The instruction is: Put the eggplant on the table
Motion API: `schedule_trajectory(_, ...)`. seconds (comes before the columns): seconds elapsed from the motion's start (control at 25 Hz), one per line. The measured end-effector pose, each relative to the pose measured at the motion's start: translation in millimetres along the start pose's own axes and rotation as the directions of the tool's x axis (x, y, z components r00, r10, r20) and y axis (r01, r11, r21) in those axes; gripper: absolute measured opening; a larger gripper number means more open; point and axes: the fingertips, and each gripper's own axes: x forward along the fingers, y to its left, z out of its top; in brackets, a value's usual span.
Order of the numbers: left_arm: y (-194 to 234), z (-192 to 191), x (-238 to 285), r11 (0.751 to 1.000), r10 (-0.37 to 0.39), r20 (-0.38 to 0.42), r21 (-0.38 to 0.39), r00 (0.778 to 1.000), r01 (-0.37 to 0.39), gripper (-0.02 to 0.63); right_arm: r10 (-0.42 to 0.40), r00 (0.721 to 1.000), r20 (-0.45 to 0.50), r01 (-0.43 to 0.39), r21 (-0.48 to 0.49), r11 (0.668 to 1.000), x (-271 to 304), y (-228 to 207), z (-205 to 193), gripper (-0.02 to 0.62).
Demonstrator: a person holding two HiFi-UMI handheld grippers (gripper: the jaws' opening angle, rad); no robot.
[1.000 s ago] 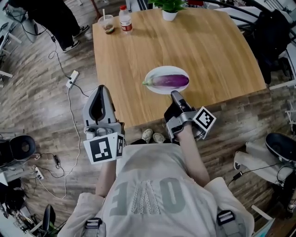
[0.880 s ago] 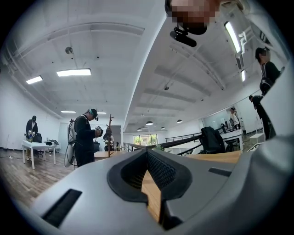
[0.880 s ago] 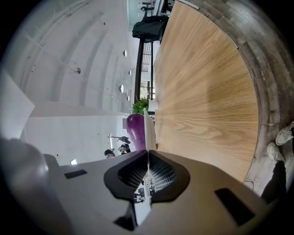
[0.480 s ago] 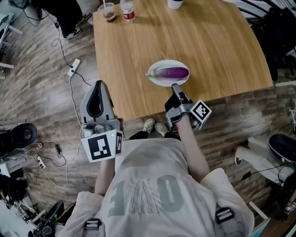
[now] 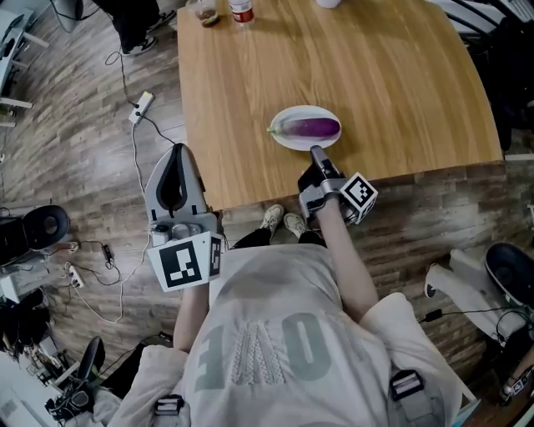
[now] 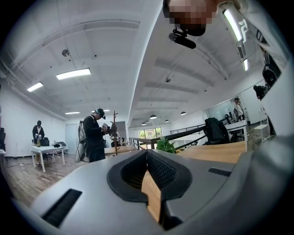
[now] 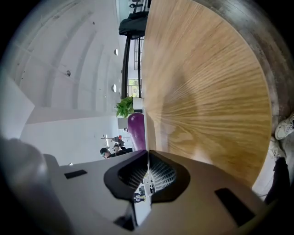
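1. Eggplant (image 5: 313, 128), purple with its green stem end pointing left, lies lengthwise on a white plate (image 5: 304, 145). The plate sits on the wooden table (image 5: 392, 67), close to the table's near edge and right of the person's middle. The eggplant rests on the plate, not on the bare wood.
2. Far left, a cable runs over the plank floor (image 5: 75, 158) to a white power strip (image 5: 143, 102).
3. The left gripper (image 5: 177, 150) is held out just beside the table's left edge, near the near corner and well apart from the plate. In the left gripper view its tips (image 6: 147, 151) meet, and it holds nothing.
4. At the table's far edge stand a cup (image 5: 204, 12) and a bottle (image 5: 242, 10), both cut off by the top of the head view.
5. A pair of light shoes (image 5: 284, 222) shows on the floor below the table's near edge.
6. The right gripper (image 5: 315, 153) reaches over the near edge, its tip just short of the plate's near rim. Whether it touches the rim cannot be told. In the right gripper view the jaws (image 7: 148, 152) are pressed together and empty. The gripper is rolled onto its side, so the tabletop fills the right of that view, and the eggplant (image 7: 136, 131) stands straight ahead of the tips.
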Motion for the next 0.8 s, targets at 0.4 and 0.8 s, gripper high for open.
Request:
schedule_trajectory(0.4,2,-3,-4,0.999,0.041,-0.011,-0.004,0.999,-0.041,0.009,-0.064,0.997,-0.03,0.064,-0.022,0.998,6,-16,-2,0.026)
schedule_trajectory(0.8,5,0,-9,0.998,0.069,-0.009,0.0,0.998,-0.069,0.009,-0.109,0.993,-0.035,0.11,-0.002,0.994,6,-23,-2,0.026)
